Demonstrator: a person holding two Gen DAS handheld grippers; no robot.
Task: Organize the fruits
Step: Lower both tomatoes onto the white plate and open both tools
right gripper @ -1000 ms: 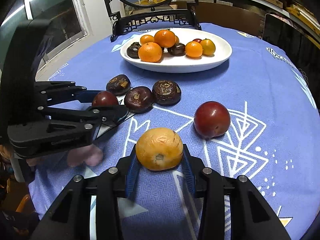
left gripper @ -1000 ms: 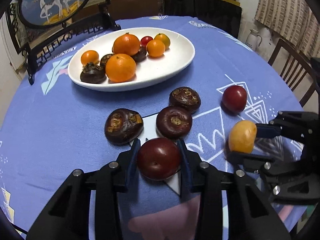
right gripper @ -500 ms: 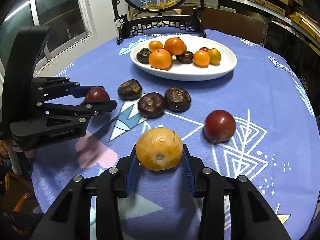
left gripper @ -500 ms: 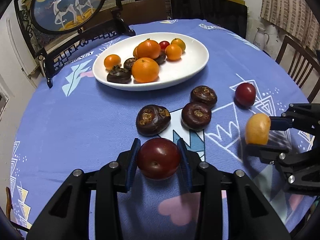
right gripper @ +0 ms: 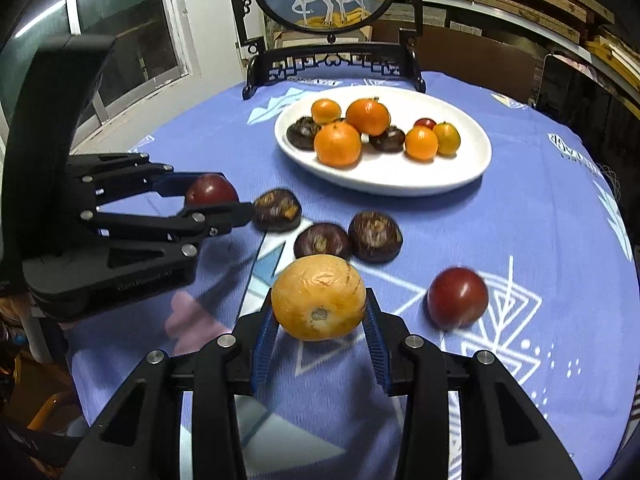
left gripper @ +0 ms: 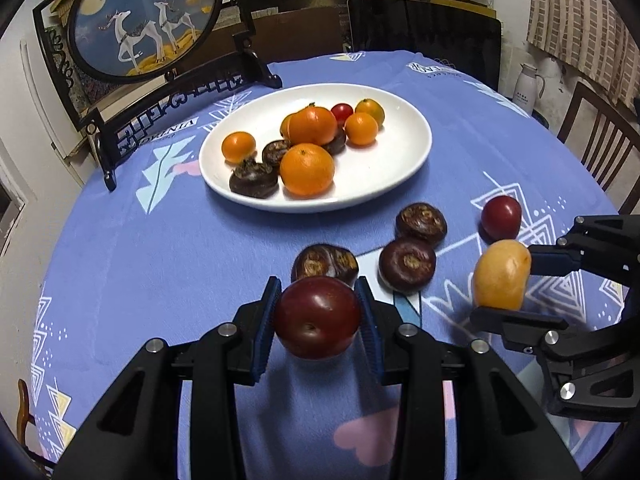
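My left gripper [left gripper: 318,320] is shut on a dark red plum [left gripper: 317,317] and holds it above the blue tablecloth; it also shows in the right wrist view [right gripper: 212,202]. My right gripper [right gripper: 319,314] is shut on a yellow-orange fruit [right gripper: 319,297], also seen at the right of the left wrist view [left gripper: 502,280]. A white plate [left gripper: 400,160] at the far side holds oranges, small tangerines, dark chestnut-like fruits and a cherry tomato. Three dark brown fruits [left gripper: 407,264] and a second red plum [left gripper: 501,217] lie on the cloth between plate and grippers.
A round painted screen on a black stand [left gripper: 144,20] stands behind the plate at the table's far left edge. A wooden chair [left gripper: 600,148] and a white jug [left gripper: 526,88] are beyond the right edge. A window [right gripper: 120,32] is to the left.
Both grippers have risen and pulled back from the table with their fruits still held. The loose fruits and plate have not moved.
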